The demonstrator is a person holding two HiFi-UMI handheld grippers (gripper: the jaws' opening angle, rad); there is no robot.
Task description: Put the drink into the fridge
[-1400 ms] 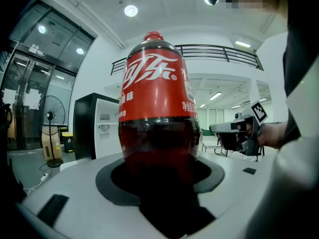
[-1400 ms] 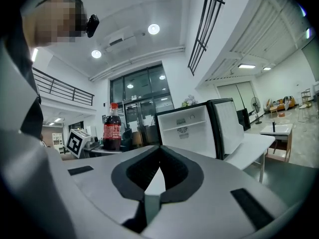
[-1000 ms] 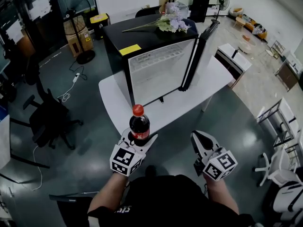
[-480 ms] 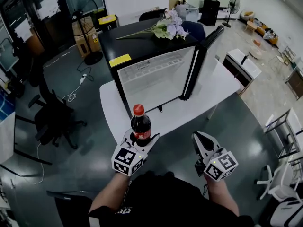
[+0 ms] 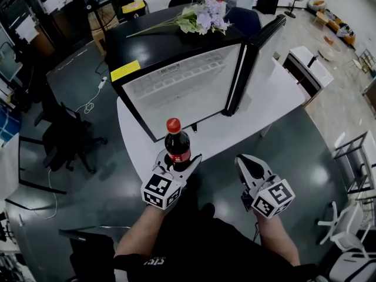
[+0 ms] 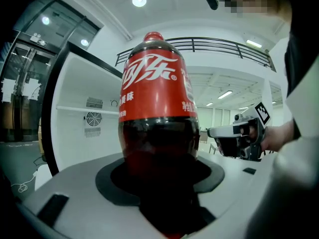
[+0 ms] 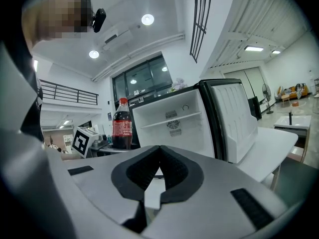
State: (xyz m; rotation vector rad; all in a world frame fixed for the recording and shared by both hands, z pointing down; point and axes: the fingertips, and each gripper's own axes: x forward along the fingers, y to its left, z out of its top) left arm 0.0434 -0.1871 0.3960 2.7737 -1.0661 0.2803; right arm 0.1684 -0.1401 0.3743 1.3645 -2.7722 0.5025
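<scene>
**Red-capped cola bottle: brought nearer to the open fridge**

- **Item 1.** Dark plastic cola bottle [image 5: 177, 144] with red cap and red label. It is upright and clenched low on its body by the left gripper [image 5: 178, 161]. In the left gripper view the bottle [image 6: 157, 113] fills the space between the jaws, which press on both its sides. It is in the air at the near edge of the white table [image 5: 235, 131] and not yet in the fridge.
- **Item 2.** Black mini fridge [image 5: 158, 43] with a white interior, standing on the table at twelve o'clock from the bottle. Its door [image 5: 254, 57] is swung wide at two o'clock. The interior looks bare where it shows.
- **Item 3.** Bunch of pale flowers [image 5: 202, 19], lying on the fridge top.
- **Item 4.** Right gripper [image 5: 248, 160], at three o'clock of the left. Its jaws are closed tip to tip on nothing.

**Change.** Compared with the earlier head views, the fridge now looks larger and its opening is closer to the bottle. The person has stepped in with both grippers, and the grip on the bottle is unchanged.

**Judgement.** The approach is nearly done. What remains is a forward reach to stand the bottle inside, clear of the door edge.
</scene>
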